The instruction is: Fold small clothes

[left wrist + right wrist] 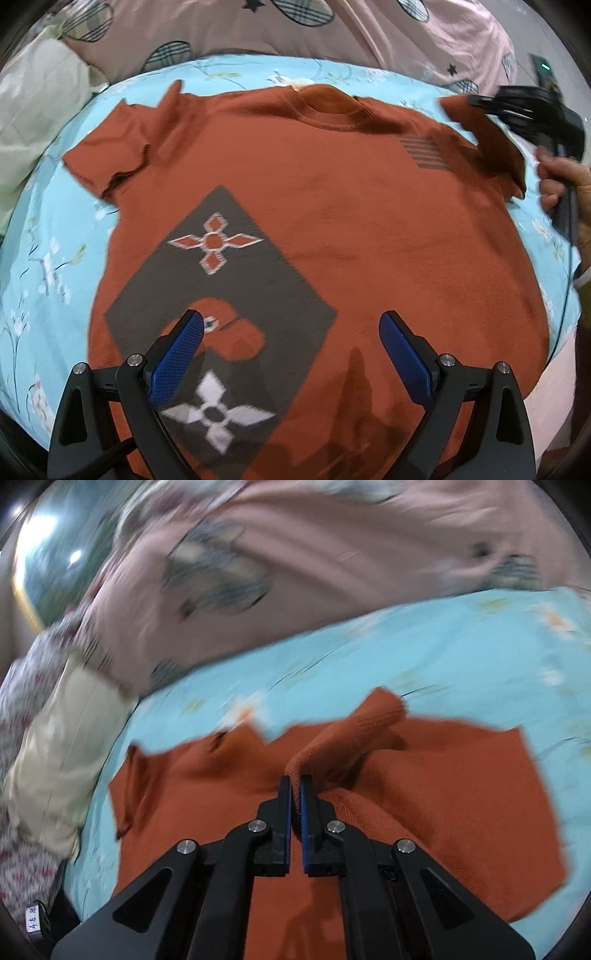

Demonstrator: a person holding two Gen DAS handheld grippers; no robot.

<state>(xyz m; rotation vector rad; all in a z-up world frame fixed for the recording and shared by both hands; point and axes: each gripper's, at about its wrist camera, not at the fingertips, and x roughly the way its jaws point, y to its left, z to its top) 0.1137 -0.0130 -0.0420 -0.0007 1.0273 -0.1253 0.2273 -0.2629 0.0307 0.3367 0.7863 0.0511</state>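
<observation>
A rust-orange sweater [332, 206] with a dark diamond pattern lies spread front-up on a light blue floral bedsheet [55, 266]. My left gripper [291, 328] is open and empty, hovering over the sweater's lower part. My right gripper [294, 786] is shut on the sweater's right sleeve [354, 738], which is lifted off the bed in a fold. In the left wrist view the right gripper [476, 100] shows at the far right edge, pinching the sleeve end [458, 107].
A pink patterned quilt [295, 33] is bunched along the far side of the bed. A cream pillow [33, 122] lies at the left. A cable [565, 295] hangs at the right.
</observation>
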